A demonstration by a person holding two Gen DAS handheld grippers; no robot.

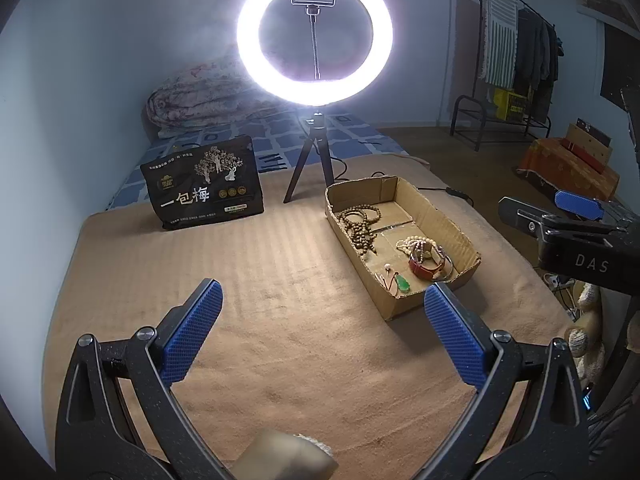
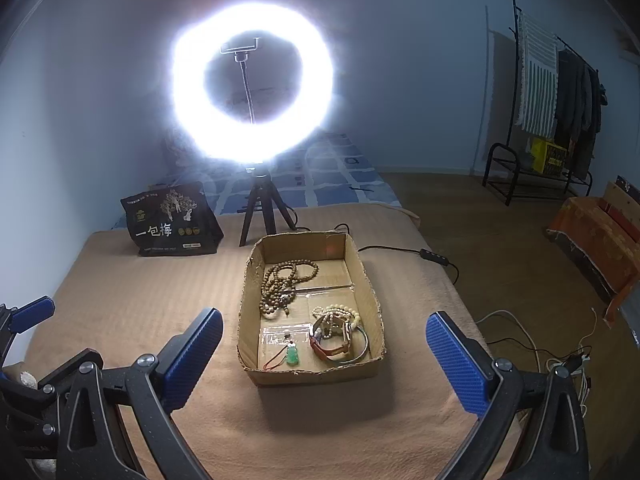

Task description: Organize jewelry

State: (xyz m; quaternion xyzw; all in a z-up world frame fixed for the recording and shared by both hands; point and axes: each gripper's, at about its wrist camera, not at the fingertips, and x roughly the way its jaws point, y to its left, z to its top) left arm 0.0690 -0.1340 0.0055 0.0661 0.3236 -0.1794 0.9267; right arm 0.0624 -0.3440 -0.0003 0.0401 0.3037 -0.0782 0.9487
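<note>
A shallow cardboard box (image 2: 364, 276) (image 1: 440, 212) sits on the tan blanket. In it lie a brown wooden bead strand (image 2: 282, 284) (image 1: 358, 222), a pale bead bracelet (image 2: 340, 314) (image 1: 416, 244), a red-strap watch (image 2: 330, 346) (image 1: 426, 266), a thin bangle (image 2: 360, 348) and a green pendant on a red cord (image 2: 293, 356) (image 1: 403, 284). My right gripper (image 2: 324, 344) is open and empty, just in front of the box. My left gripper (image 1: 322, 316) is open and empty, left of the box over bare blanket. The right gripper shows in the left wrist view (image 1: 576, 204).
A lit ring light on a small tripod (image 2: 260, 216) (image 1: 314, 160) stands behind the box. A black snack bag (image 2: 172, 220) (image 1: 204, 184) stands at the back left. A cable with a switch (image 2: 432, 254) runs off the blanket's right edge. Cords lie on the floor (image 2: 568, 360).
</note>
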